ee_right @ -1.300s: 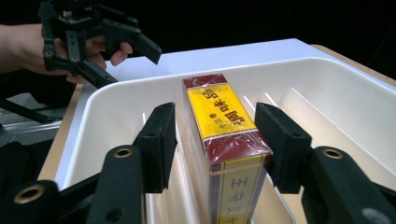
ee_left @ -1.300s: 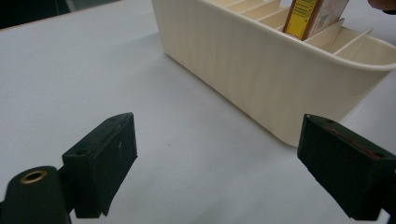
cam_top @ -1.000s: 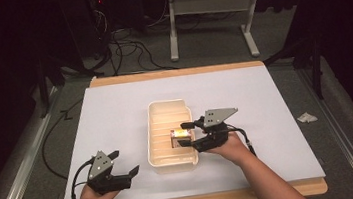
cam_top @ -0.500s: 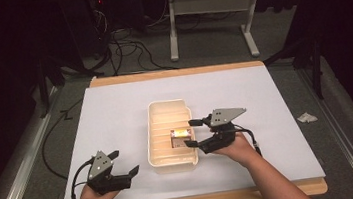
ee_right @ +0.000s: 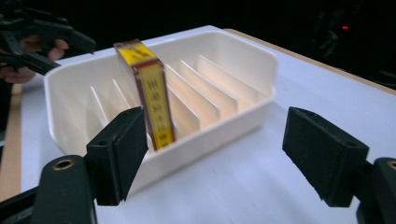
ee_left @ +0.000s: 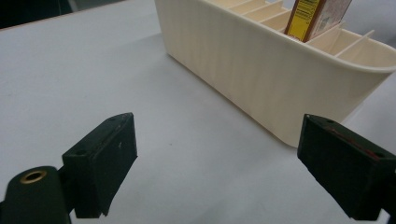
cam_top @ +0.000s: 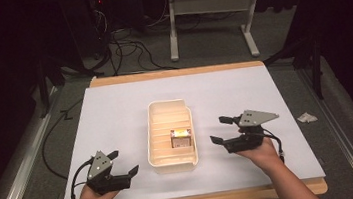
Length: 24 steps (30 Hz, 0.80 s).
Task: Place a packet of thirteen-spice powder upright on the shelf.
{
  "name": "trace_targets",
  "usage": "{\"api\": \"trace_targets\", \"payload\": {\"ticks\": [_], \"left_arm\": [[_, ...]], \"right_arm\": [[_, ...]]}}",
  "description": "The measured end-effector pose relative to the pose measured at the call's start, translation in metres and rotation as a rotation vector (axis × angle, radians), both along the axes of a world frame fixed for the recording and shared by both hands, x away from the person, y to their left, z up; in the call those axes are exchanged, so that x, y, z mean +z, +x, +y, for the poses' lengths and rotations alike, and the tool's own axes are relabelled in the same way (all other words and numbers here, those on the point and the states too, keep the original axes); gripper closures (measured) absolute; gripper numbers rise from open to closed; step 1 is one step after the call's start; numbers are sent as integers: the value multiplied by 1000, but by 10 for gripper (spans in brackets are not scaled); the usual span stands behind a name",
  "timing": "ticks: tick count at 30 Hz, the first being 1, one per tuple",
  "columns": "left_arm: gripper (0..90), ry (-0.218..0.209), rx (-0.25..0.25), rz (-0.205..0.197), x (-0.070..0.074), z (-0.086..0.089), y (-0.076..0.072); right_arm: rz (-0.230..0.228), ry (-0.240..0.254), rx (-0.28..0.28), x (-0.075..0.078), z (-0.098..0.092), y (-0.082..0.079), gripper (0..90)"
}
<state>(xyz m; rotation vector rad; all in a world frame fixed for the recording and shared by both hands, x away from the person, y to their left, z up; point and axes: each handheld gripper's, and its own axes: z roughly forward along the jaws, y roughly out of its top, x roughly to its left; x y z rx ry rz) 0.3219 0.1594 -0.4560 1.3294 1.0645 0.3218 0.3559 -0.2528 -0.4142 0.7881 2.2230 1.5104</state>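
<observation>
- One small box [cam_top: 181, 137] stands upright in a slot of the cream tray [cam_top: 156, 147], centre of the high view.
- It looks light and stiff (probably cardboard); take it by its broad faces.
- Both left tongs [cam_top: 123, 168] and right tongs [cam_top: 221, 130] gape wide, holding nothing.

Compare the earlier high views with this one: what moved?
The right gripper drew back to the right, away from the tray, leaving the box standing in its slot; its fingers are open. The left gripper, tray and box stayed put.

Black two-jawed tongs [cam_top: 225, 129] with grey three-cornered plates and black cables.
</observation>
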Motion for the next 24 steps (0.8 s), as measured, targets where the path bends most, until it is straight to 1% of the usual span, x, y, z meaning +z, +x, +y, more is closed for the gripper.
{"api": "trace_targets", "payload": {"ticks": [3, 4, 5, 6, 7, 9, 11, 12, 14, 16, 20, 22, 23, 24], "left_arm": [[124, 3, -3, 0, 0, 0, 0], [124, 3, -3, 0, 0, 0, 0], [124, 2, -4, 1, 0, -1, 0], [124, 1, -3, 1, 0, -1, 0], [124, 1, -3, 2, 0, -1, 0], [124, 1, -2, 1, -1, -2, 1], [124, 3, -2, 3, -1, -3, 1], [124, 4, -4, 5, -2, -4, 1], [124, 5, -4, 5, -2, -5, 2], [126, 16, -5, 3, -3, -6, 3], [127, 16, -2, 2, -3, -6, 3], [127, 10, -1, 1, -2, -6, 2], [127, 1, 5, 1, -1, -6, 2], [127, 1, 5, 1, -1, -6, 2]], "right_arm": [[-3, -22, -80, -3, -18, -14, 206], [-3, -22, -80, -3, -18, -14, 206], [1, -30, -103, -3, -24, -19, 201], [-5, -49, -157, -6, -36, -30, 200], [-10, -53, -175, -7, -42, -34, 200], [-11, -47, -206, -10, -51, -43, 197], [-17, -37, -248, -15, -60, -52, 166], [-15, -29, -260, -17, -62, -54, 160], [-14, -32, -271, -21, -64, -55, 161], [-14, -20, -269, -24, -65, -53, 160], [-6, -9, -274, -28, -67, -48, 159], [-2, 4, -274, -30, -69, -48, 160], [-4, 4, -280, -31, -70, -48, 160], [-4, 4, -280, -31, -70, -48, 160]]}}
